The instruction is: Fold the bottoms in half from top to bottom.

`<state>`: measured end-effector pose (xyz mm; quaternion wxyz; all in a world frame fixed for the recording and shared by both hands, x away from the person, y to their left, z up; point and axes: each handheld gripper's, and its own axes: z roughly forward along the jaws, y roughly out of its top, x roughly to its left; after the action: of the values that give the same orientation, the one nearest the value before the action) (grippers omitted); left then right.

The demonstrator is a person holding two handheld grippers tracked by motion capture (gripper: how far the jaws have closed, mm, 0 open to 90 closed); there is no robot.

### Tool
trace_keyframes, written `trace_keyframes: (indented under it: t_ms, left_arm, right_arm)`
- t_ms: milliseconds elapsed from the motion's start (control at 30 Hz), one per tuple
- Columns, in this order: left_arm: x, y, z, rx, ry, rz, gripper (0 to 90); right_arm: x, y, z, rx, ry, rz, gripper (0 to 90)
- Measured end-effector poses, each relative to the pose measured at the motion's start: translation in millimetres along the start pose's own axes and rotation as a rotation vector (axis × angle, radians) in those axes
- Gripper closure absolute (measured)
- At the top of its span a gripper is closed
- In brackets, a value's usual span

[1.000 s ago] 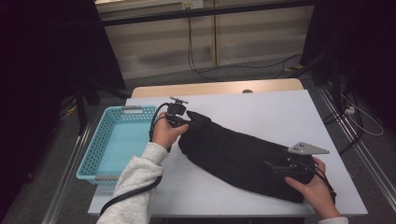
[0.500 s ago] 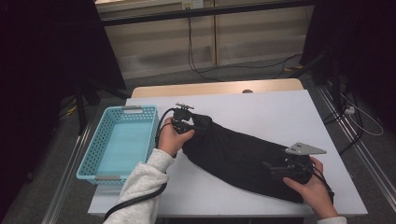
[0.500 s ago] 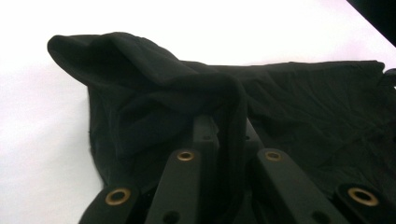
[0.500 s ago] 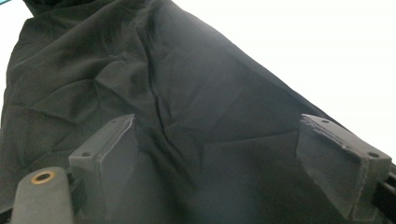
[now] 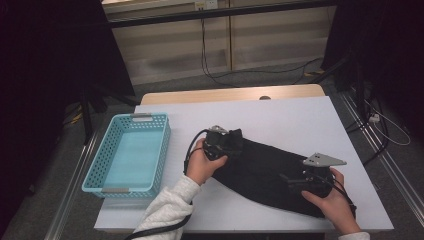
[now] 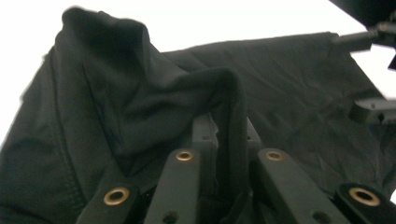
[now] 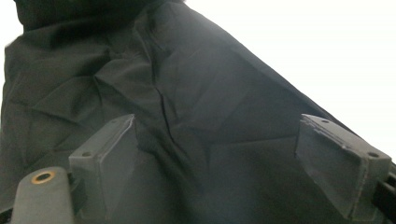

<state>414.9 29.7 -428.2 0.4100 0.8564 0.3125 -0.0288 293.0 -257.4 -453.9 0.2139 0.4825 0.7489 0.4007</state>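
The left hand-held gripper [image 5: 223,142] is clenched on a fold of the black garment [image 5: 270,172], the cloth bunched up between its jaws in the left gripper view [image 6: 224,126]. Over the last second it has carried that end rightward and nearer, away from the blue basket [image 5: 127,155], so the cloth now humps up there instead of lying flat. The right hand-held gripper [image 5: 312,177] has stayed put at the garment's near right end, jaws spread wide over the cloth [image 7: 205,140] and not pinching it. The garment lies across the middle of the white worktop [image 5: 300,120]. This looks like the start of a fold, left end drawn over toward the right
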Motion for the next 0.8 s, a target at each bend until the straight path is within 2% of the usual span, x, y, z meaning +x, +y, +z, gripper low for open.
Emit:
trace_keyframes:
  t_ms: [67,133,267,333,500,700,800]
  left_arm:
    - [-1.5,-5.6,6.5,0.011,-0.019,0.002,80.0]
    - [-1.4,-9.9,10.7,0.02,-0.033,0.005,73.4]
    - [-1.2,-11.9,7.9,0.011,-0.052,0.003,57.5]
    - [-2.4,-11.5,4.5,0.007,-0.052,0.012,50.3]
    - [0.3,-11.9,-5.5,-0.01,-0.046,0.008,39.8]
    - [5.7,-8.8,-24.9,-0.042,-0.035,-0.018,31.9]
    - [10.2,-5.7,-36.3,-0.058,-0.002,-0.013,29.6]
  right_arm:
    - [0.2,-0.3,0.5,0.003,0.0,-0.004,13.1]
    - [0.3,-0.3,0.5,0.002,0.001,-0.004,13.1]
    - [0.3,0.9,0.5,-0.003,0.0,0.0,13.1]
    - [0.6,1.5,1.4,-0.002,0.001,-0.002,13.1]
    - [3.0,5.1,5.2,-0.003,0.001,-0.007,13.1]
    - [6.7,9.9,9.7,-0.006,-0.001,-0.015,13.1]
    - [9.7,12.5,13.0,-0.007,0.001,-0.017,13.3]
